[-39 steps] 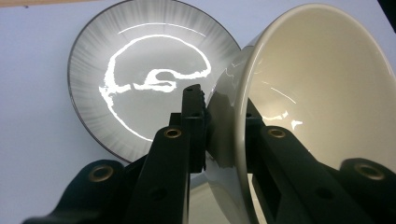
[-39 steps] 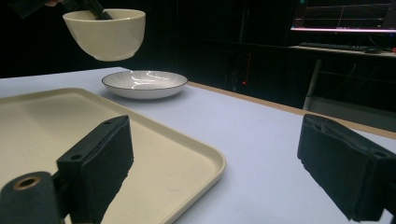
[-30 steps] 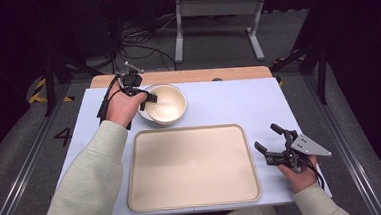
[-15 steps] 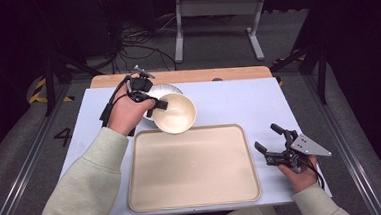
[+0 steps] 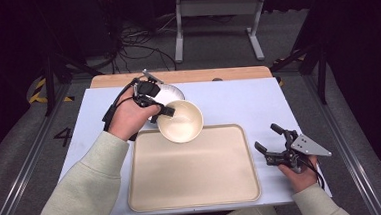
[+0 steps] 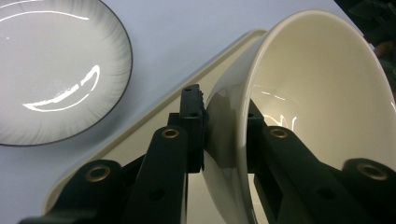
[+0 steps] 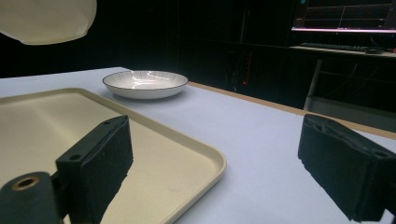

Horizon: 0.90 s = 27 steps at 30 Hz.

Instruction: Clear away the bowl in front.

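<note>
The cream bowl point(image 5: 180, 121) hangs above the far edge of the tray point(image 5: 193, 187), clamped by its rim in the left claw point(image 5: 164, 110). In the left gripper view one pad point(image 6: 192, 121) lies on the outer wall and the other inside, so the claw is clenched on a thin band of glazed wall. The bowl point(image 6: 308, 116) looks like ceramic: stiff, smooth and glossy, probably moderately heavy for such a narrow pinch, and breakable if dropped. A glazed rim is likely to slip or pivot between flat pads, so the hold seems safest kept deep over the rim with the bowl close to level.

The right claw point(image 5: 273, 145) rests on the worktop point(image 5: 238, 99) just beside the tray's right edge, its jaws spread wide with nothing between them.

Behind the left hand point(image 5: 131, 116) sits a shallow white plate point(image 5: 170, 93) with a dark rim, near the bowl but apart from it. The tray's surface is bare. Its raised lip point(image 7: 205, 154) is the one thing the bowl's base could catch on when lowered.
</note>
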Available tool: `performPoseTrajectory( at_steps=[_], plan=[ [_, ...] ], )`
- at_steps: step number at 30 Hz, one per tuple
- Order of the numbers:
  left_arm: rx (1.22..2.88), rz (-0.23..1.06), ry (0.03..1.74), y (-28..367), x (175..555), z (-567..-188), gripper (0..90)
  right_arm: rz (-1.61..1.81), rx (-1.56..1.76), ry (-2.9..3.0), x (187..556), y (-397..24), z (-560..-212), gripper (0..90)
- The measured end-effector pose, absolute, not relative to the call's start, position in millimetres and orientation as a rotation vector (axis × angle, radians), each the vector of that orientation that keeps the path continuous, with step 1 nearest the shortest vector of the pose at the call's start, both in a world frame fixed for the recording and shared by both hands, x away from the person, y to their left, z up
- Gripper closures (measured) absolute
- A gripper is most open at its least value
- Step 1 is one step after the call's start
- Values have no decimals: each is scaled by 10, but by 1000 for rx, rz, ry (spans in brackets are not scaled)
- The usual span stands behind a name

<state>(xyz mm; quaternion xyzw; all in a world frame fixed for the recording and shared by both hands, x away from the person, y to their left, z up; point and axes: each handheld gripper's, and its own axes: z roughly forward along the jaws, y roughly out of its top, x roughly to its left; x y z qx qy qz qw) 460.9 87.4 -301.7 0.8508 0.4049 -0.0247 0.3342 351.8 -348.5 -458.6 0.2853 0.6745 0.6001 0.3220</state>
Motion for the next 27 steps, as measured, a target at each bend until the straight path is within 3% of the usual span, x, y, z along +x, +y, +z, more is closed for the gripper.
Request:
performPoseTrajectory(
  at_steps=[27],
  plan=[
    [2338, -205, 946, 532, 4453, -3333, 791, 1578, 752, 1768, 3521, -3490, -4586, 105]
  ],
)
